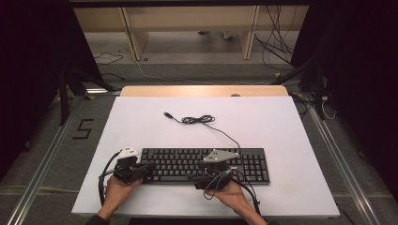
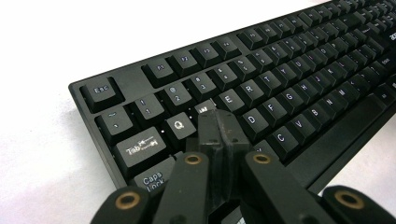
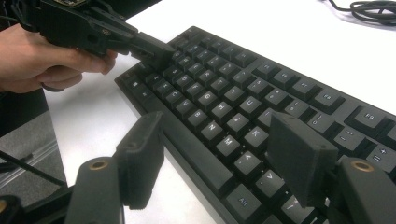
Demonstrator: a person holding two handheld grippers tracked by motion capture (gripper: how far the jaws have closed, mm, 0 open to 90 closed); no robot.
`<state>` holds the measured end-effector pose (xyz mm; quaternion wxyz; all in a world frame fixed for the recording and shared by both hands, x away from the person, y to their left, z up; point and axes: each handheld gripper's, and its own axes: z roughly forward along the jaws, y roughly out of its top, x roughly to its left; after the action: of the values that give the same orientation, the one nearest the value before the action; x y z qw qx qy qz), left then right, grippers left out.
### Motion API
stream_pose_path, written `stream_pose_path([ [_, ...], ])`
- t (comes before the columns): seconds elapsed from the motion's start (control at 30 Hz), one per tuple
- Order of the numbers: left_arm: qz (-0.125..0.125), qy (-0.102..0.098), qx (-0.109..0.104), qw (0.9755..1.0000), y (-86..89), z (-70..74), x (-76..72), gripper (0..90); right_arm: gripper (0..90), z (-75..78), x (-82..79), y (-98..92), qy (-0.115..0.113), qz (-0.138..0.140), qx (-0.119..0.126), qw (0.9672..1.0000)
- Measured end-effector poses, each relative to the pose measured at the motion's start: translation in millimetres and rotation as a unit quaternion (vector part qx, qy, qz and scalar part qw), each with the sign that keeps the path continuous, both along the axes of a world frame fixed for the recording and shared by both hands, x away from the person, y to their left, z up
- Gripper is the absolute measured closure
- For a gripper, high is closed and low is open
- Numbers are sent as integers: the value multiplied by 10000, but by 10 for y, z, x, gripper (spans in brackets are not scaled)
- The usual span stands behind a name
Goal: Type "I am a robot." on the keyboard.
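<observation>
A black keyboard (image 1: 206, 165) lies across the near half of the white table top (image 1: 141, 122). My left gripper (image 1: 151, 165) is at the keyboard's left end, jaws shut with nothing between them. In the left gripper view its tip (image 2: 217, 123) is over the letter keys just right of Q (image 2: 178, 125); I cannot tell whether it touches them. My right gripper (image 1: 197, 177) stands open near the keyboard's front edge. In the right gripper view its jaws (image 3: 219, 154) straddle the bottom key rows and hold nothing. That view also shows the left gripper (image 3: 154, 49) in a hand.
The keyboard's cable runs from its back edge to a loose coil (image 1: 197, 120) and ends in a USB plug (image 1: 167, 114) on the far half of the table. Past the table are wooden shelf legs (image 1: 133, 40), floor cables and dark curtains.
</observation>
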<state>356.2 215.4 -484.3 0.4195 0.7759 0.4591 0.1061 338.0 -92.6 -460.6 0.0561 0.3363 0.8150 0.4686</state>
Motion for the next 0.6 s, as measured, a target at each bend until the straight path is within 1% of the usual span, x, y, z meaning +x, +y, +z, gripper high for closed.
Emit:
stream_pose_path([
  [0.17,-1,15,4,10000,1,-3,3,889,362,2,-6,-1,1,1,-22,10000],
  [0.27,10,82,48,10000,-3,-17,8,890,359,6,-8,-4,6,-8,-18,10000],
  [0.3,13,100,27,9999,-1,-20,10,890,358,7,-9,-4,4,-11,-15,10000],
  [0.6,26,100,14,9999,4,-11,10,889,346,12,-10,-12,-5,-47,-16,10000],
])
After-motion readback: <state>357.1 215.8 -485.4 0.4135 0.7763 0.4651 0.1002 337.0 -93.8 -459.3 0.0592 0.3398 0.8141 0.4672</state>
